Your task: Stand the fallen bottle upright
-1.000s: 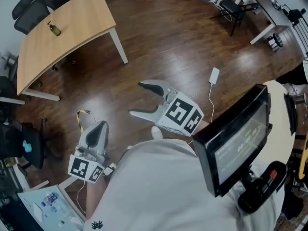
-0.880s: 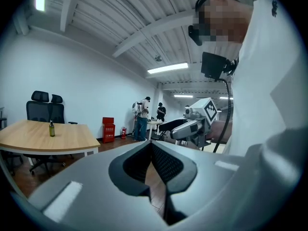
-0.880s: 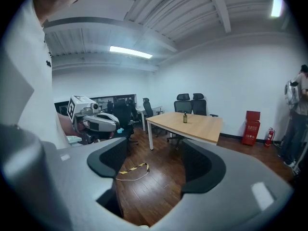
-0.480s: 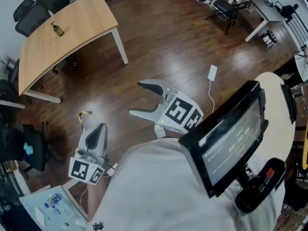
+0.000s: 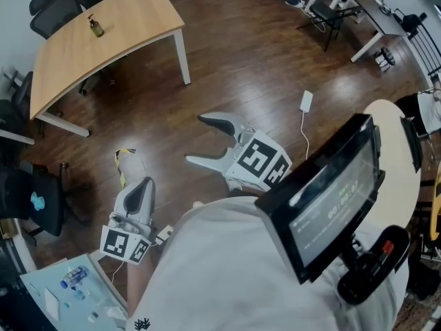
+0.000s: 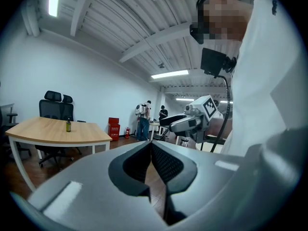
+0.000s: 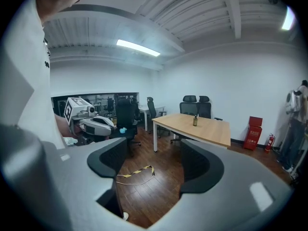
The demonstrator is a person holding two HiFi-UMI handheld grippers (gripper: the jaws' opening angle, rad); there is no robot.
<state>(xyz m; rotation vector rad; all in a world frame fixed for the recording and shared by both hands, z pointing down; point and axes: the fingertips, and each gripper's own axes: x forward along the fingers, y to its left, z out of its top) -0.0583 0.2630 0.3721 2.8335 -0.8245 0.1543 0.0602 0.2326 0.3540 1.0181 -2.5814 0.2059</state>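
A small olive-brown bottle (image 5: 96, 26) stands upright on the light wooden table (image 5: 134, 19) at the far left of the room. It also shows as the bottle (image 6: 68, 125) in the left gripper view and the bottle (image 7: 195, 120) in the right gripper view. Both grippers hang over the dark wood floor, far from the table. My left gripper (image 5: 142, 182) is shut with nothing in it; its jaws meet in the left gripper view (image 6: 151, 144). My right gripper (image 5: 199, 141) is open and empty, its jaws wide apart in its own view (image 7: 154, 154).
Black office chairs (image 5: 58, 5) stand behind the table. A yellow-black strip (image 5: 122, 165) and a white adapter (image 5: 306, 105) with its cable lie on the floor. A screen (image 5: 337, 198) sits at my right. More desks (image 5: 386, 9) are at the far right.
The head view has shifted, so the table and bottle sit a little more to the right in the picture. Both grippers keep the same pose and state.
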